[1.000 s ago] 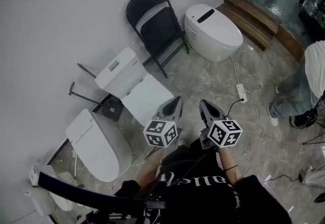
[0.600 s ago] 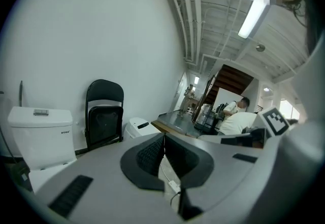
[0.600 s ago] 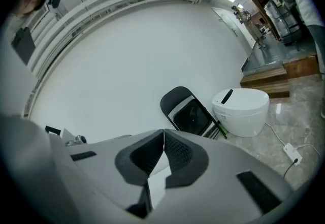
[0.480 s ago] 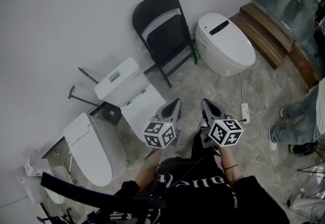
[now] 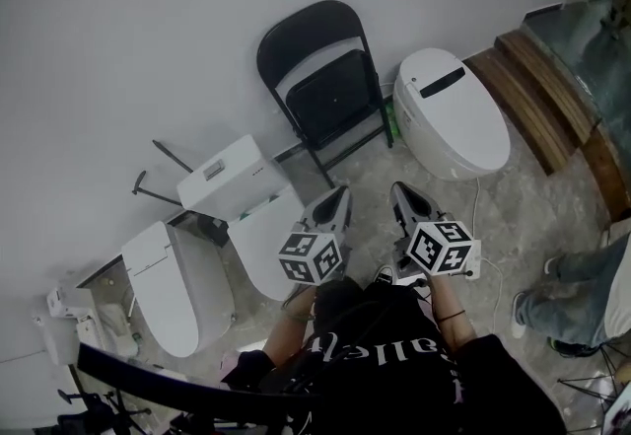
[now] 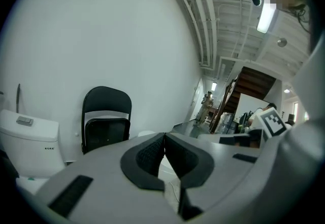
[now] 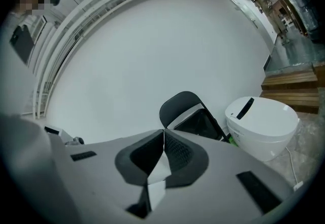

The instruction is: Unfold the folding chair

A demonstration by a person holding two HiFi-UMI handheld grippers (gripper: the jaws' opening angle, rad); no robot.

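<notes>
A black folding chair [image 5: 323,80] leans folded against the white wall, also visible in the left gripper view [image 6: 106,119] and the right gripper view [image 7: 190,114]. My left gripper [image 5: 342,194] and right gripper [image 5: 397,190] are held side by side in front of me, short of the chair and pointing toward it. Both are shut with nothing between their pads. The left gripper [image 6: 164,139] and the right gripper [image 7: 163,134] show their jaws pressed together.
A white toilet [image 5: 455,119] stands right of the chair. A white cistern [image 5: 222,180] and further toilet parts [image 5: 163,288] lie to the left. A power strip and cable [image 5: 478,260] lie on the tiled floor. Wooden steps [image 5: 552,93] rise at right; a person's legs [image 5: 567,300] stand nearby.
The view has shifted toward the chair, which now sits nearer the middle and closer. Both grippers stayed shut and side by side as they travelled with me.
</notes>
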